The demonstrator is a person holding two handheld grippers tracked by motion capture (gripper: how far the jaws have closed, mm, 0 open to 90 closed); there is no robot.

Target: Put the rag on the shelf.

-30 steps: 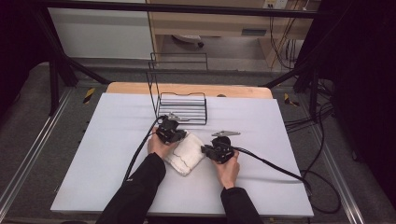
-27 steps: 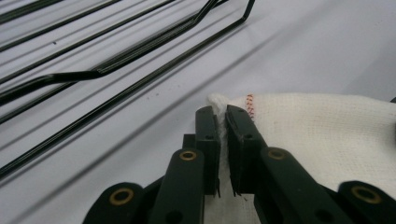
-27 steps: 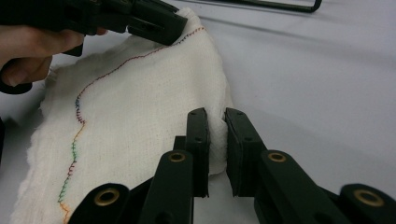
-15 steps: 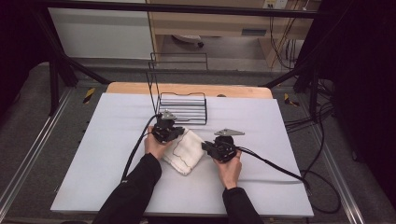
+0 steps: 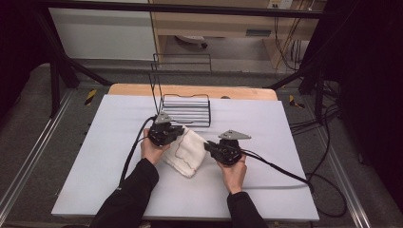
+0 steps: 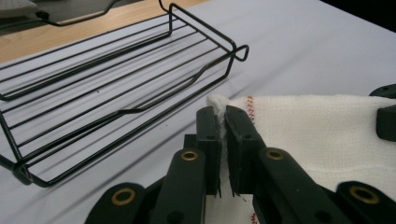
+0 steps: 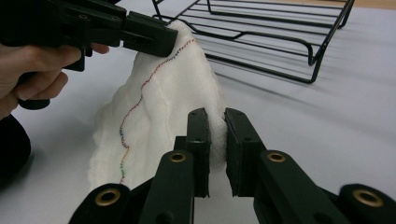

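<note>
the white woven cloth with a coloured stitched edge (image 5: 186, 151) hangs stretched between both fingers above the white desk (image 5: 95, 156): left gripper (image 6: 223, 122) pinches its far corner, right gripper (image 7: 215, 122) its near corner, both closed tight.

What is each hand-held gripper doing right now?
Left hand-held gripper: closed, pinching a corner of the white cloth.
Right hand-held gripper: closed, pinching another edge of the same cloth.

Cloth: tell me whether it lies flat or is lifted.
Partly lifted. The left gripper and right gripper each pinch an edge of the cloth, raising it into a peak; its lower part rests on the table.
</note>
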